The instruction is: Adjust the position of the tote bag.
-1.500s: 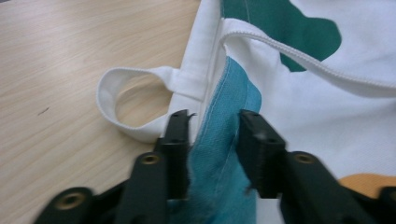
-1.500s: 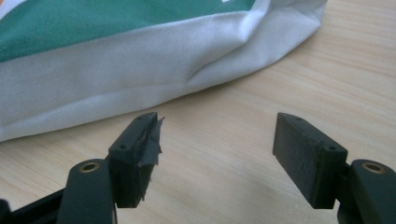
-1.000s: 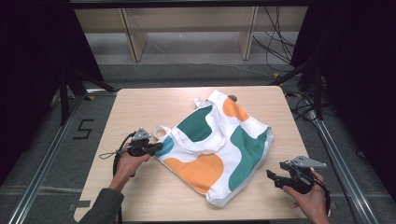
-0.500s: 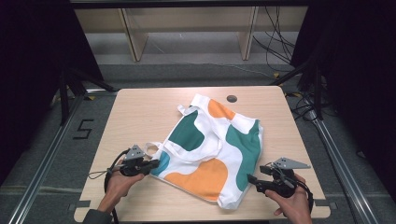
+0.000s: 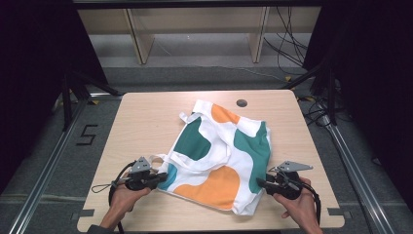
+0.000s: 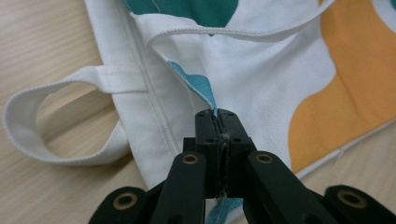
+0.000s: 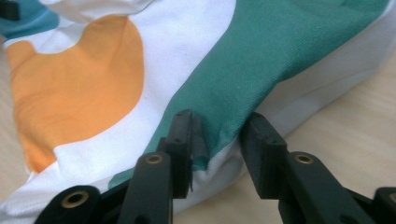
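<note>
A white tote bag [image 5: 219,151] with green, orange and teal patches lies rumpled on the wooden table [image 5: 146,117]. My left gripper [image 5: 163,178] is at the bag's near left edge. In the left gripper view it [image 6: 217,116] is shut on a teal fold of the bag [image 6: 261,79], next to a white handle loop [image 6: 46,140]. My right gripper [image 5: 260,184] is at the bag's near right edge. Its jaws [image 7: 219,126] have just been closing and stand partly apart, with a bulge of the bag's green cloth [image 7: 261,56] between them.
A small dark round hole [image 5: 241,103] sits in the table near its far edge. Beyond the table are wooden shelf legs [image 5: 136,39] and cables [image 5: 287,44] on the floor. Metal rails [image 5: 48,161] run along both sides of the table.
The bag has slid toward the near edge, pulled by the left gripper. The right gripper has moved left onto the bag's edge and its jaws have narrowed around the green cloth.
</note>
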Demonstrator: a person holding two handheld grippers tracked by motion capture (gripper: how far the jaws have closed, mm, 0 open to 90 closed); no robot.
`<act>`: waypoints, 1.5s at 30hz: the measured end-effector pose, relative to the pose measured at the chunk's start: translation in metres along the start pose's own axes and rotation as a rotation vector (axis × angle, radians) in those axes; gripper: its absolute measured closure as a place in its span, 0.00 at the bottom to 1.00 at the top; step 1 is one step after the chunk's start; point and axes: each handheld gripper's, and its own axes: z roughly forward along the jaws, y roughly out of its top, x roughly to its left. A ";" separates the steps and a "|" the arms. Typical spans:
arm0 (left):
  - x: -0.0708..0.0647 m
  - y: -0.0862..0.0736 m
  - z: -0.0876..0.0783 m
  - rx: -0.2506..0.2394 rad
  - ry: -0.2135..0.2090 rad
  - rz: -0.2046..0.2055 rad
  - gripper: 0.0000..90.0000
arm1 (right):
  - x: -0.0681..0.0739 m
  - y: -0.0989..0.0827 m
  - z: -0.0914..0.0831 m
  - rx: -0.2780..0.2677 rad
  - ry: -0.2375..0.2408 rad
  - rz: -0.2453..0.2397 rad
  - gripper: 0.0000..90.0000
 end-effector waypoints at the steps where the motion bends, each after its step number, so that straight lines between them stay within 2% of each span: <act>1: -0.003 0.000 0.001 0.001 -0.012 -0.004 0.97 | -0.003 0.002 0.001 -0.002 -0.012 -0.010 0.75; 2: -0.006 0.000 0.001 0.003 -0.021 -0.007 0.97 | -0.005 0.004 0.002 0.003 -0.030 -0.020 0.76; 3: -0.010 0.000 0.002 0.007 -0.031 -0.002 0.97 | -0.008 0.006 0.005 -0.005 -0.027 -0.029 0.77; 4: -0.014 0.000 0.003 0.019 -0.041 0.001 0.97 | -0.015 0.013 0.007 0.010 -0.070 -0.056 0.78; 6: -0.023 -0.002 0.005 0.027 -0.062 0.005 0.97 | -0.019 0.017 0.009 0.003 -0.071 -0.054 0.79; 7: -0.028 -0.002 0.007 0.029 -0.064 0.000 0.97 | -0.023 0.021 0.011 -0.003 -0.092 -0.059 0.79; 8: -0.033 -0.002 0.008 0.028 -0.073 0.002 0.97 | -0.029 0.025 0.014 0.002 -0.088 -0.066 0.80; 9: -0.039 -0.002 0.009 0.029 -0.071 0.003 0.97 | -0.038 0.033 0.018 -0.002 -0.116 -0.043 0.82; 10: -0.044 -0.002 0.012 0.008 -0.078 -0.008 0.97 | -0.043 0.037 0.020 -0.008 -0.118 -0.059 0.84; 11: -0.050 -0.002 0.014 0.021 -0.071 0.009 0.97 | -0.045 0.041 0.022 -0.022 -0.130 -0.014 0.85; 12: -0.061 -0.001 0.018 0.021 -0.066 0.028 0.96 | -0.050 0.044 0.023 -0.029 -0.142 -0.030 0.87; 13: -0.061 -0.001 0.018 0.021 -0.066 0.028 0.96 | -0.050 0.044 0.023 -0.029 -0.142 -0.030 0.87; 14: -0.069 0.000 0.020 0.019 -0.065 0.026 0.96 | -0.056 0.047 0.027 -0.038 -0.138 -0.045 0.87; 17: -0.085 0.002 0.029 0.025 -0.097 0.031 0.96 | -0.066 0.058 0.035 -0.026 -0.179 -0.062 0.89; 18: -0.092 0.002 0.033 0.016 -0.109 0.019 0.96 | -0.068 0.060 0.039 -0.034 -0.185 -0.053 0.89; 19: -0.097 0.003 0.036 0.017 -0.117 0.031 0.96 | -0.072 0.063 0.042 -0.033 -0.189 -0.069 0.89; 20: -0.103 0.005 0.040 0.018 -0.130 0.041 0.94 | -0.078 0.070 0.047 -0.054 -0.225 -0.104 0.94; 23: -0.121 0.010 0.050 0.026 -0.144 0.068 0.94 | -0.082 0.077 0.050 -0.054 -0.240 -0.125 0.93; 24: -0.126 0.011 0.051 0.038 -0.143 0.098 0.93 | -0.083 0.078 0.050 -0.044 -0.242 -0.123 0.92; 25: -0.128 0.011 0.053 0.045 -0.138 0.111 0.93 | -0.084 0.079 0.047 -0.040 -0.245 -0.116 0.87; 26: -0.132 0.012 0.055 0.035 -0.159 0.106 0.92 | -0.086 0.078 0.045 -0.058 -0.249 -0.120 0.83; 27: -0.132 0.012 0.054 0.050 -0.159 0.111 0.91 | -0.086 0.078 0.038 -0.042 -0.240 -0.081 0.72; 28: -0.133 0.012 0.054 0.030 -0.164 0.124 0.90 | -0.087 0.076 0.035 -0.045 -0.233 -0.080 0.66; 29: -0.132 0.012 0.052 0.049 -0.173 0.117 0.88 | -0.085 0.072 0.026 -0.013 -0.213 -0.045 0.62; 30: -0.132 0.012 0.051 0.038 -0.173 0.090 0.85 | -0.081 0.068 0.020 -0.014 -0.206 -0.013 0.61; 31: -0.132 0.012 0.047 0.031 -0.186 0.068 0.81 | -0.077 0.062 0.013 -0.006 -0.206 -0.023 0.58; 32: -0.132 0.013 0.044 0.016 -0.198 0.058 0.78 | -0.071 0.056 0.007 0.034 -0.203 0.002 0.55; 33: -0.131 0.014 0.040 0.016 -0.195 0.078 0.74 | -0.071 0.050 0.003 0.033 -0.215 -0.024 0.55; 34: -0.131 0.015 0.034 -0.008 -0.193 0.069 0.70 | -0.071 0.045 -0.001 0.024 -0.223 -0.038 0.53; 35: -0.130 0.017 0.029 -0.034 -0.197 0.060 0.66 | -0.068 0.041 -0.004 0.041 -0.194 0.018 0.51; 36: -0.128 0.020 0.022 -0.056 -0.196 0.044 0.62 | -0.066 0.037 -0.005 0.067 -0.191 0.038 0.51; 37: -0.125 0.021 0.018 -0.068 -0.187 0.040 0.58 | -0.068 0.030 -0.005 0.064 -0.184 0.018 0.52; 38: -0.120 0.023 0.011 -0.081 -0.171 0.042 0.56 | -0.068 0.028 -0.005 0.076 -0.180 0.012 0.56; 39: -0.116 0.025 0.008 -0.085 -0.154 0.052 0.55 | -0.068 0.024 -0.003 0.088 -0.168 -0.006 0.65; 40: -0.111 0.025 0.005 -0.096 -0.130 0.044 0.55 | -0.068 0.024 -0.003 0.100 -0.146 -0.006 0.72; 41: -0.105 0.025 0.001 -0.086 -0.097 0.042 0.54 | -0.070 0.021 0.002 0.035 -0.136 -0.039 0.82; 42: -0.100 0.024 -0.001 -0.094 -0.089 0.003 0.53 | -0.070 0.023 -0.001 0.080 -0.134 -0.067 0.90; 43: -0.093 0.024 -0.004 -0.107 -0.068 -0.006 0.52 | -0.070 0.024 -0.002 0.072 -0.125 -0.055 0.96; 44: -0.085 0.023 -0.008 -0.102 -0.039 -0.003 0.51 | -0.073 0.024 -0.002 0.040 -0.122 -0.085 0.97; 45: -0.080 0.022 -0.012 -0.098 -0.010 -0.014 0.51 | -0.073 0.024 -0.002 0.040 -0.122 -0.085 0.97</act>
